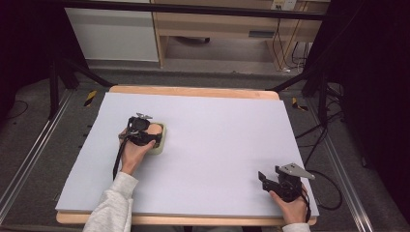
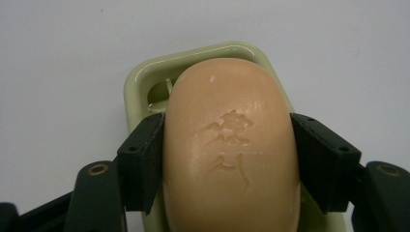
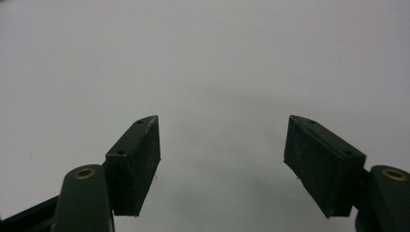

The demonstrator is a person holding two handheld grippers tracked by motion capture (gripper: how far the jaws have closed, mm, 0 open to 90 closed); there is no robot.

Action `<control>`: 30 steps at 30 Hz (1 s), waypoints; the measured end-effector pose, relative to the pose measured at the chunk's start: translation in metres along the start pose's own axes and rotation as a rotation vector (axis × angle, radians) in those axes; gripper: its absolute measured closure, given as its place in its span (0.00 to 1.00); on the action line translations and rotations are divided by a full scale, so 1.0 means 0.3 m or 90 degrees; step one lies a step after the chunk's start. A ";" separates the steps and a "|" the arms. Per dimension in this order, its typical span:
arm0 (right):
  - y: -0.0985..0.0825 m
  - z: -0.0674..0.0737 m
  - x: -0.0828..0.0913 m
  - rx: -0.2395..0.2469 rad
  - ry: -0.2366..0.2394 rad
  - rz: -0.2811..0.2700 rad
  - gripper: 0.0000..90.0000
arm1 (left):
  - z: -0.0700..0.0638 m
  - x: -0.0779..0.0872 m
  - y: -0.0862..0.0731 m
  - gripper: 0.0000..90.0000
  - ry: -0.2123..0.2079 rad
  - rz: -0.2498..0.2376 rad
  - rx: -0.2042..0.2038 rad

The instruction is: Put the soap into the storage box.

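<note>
1. Soap [image 2: 229, 150], a peach-coloured bar with rounded ends and a mark stamped into its top, sits clamped between the two black jaws of the left gripper [image 2: 229, 159]; the pads press on its long sides, about midway along.
2. That bar looks hard and fairly light, but smooth and curved, so I'd judge it slippery. The flatter middle of its sides is the best place to hold, and too hard a squeeze might make it pop out.
3. Just under and beyond the bar is a pale green soap dish [image 2: 145, 77]. Its rim curves round the far end, and I can't tell whether the bar rests in it or hangs just above.
4. From above, the left gripper [image 1: 153, 138] and the dish [image 1: 161, 145] sit on the left part of the white table [image 1: 217, 130], with the hand [image 1: 131, 153] behind them.
5. At the near right corner, well apart, the right gripper [image 1: 263, 181] rests in the other hand, jaws apart and empty over bare table.
6. Beyond the table stand wooden furniture [image 1: 217, 24] and trailing cables.
</note>
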State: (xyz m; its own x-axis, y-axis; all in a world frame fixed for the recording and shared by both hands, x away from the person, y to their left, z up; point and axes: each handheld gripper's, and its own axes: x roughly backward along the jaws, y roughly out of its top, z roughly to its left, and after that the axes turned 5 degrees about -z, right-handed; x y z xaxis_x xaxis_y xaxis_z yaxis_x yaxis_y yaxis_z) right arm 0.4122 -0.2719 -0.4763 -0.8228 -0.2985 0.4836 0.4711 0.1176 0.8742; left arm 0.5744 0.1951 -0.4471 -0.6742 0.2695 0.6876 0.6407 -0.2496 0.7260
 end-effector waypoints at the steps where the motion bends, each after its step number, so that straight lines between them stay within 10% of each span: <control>1: 0.000 0.000 0.000 0.000 0.000 0.000 0.32 | 0.000 0.000 0.000 0.35 0.000 0.000 0.000; 16: 0.000 0.000 0.001 0.001 0.001 0.000 0.32 | -0.006 0.009 -0.001 0.32 0.010 -0.006 -0.006; 30: -0.002 -0.004 0.004 -0.007 -0.005 -0.001 0.30 | -0.003 0.145 -0.019 0.27 -0.027 -0.075 -0.009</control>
State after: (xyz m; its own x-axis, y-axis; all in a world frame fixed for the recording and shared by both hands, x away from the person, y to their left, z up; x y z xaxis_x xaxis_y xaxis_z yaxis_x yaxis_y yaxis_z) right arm 0.4113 -0.2733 -0.4765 -0.8255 -0.2918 0.4831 0.4739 0.1063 0.8741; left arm 0.5412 0.2073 -0.4214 -0.7286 0.3363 0.5967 0.5522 -0.2270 0.8022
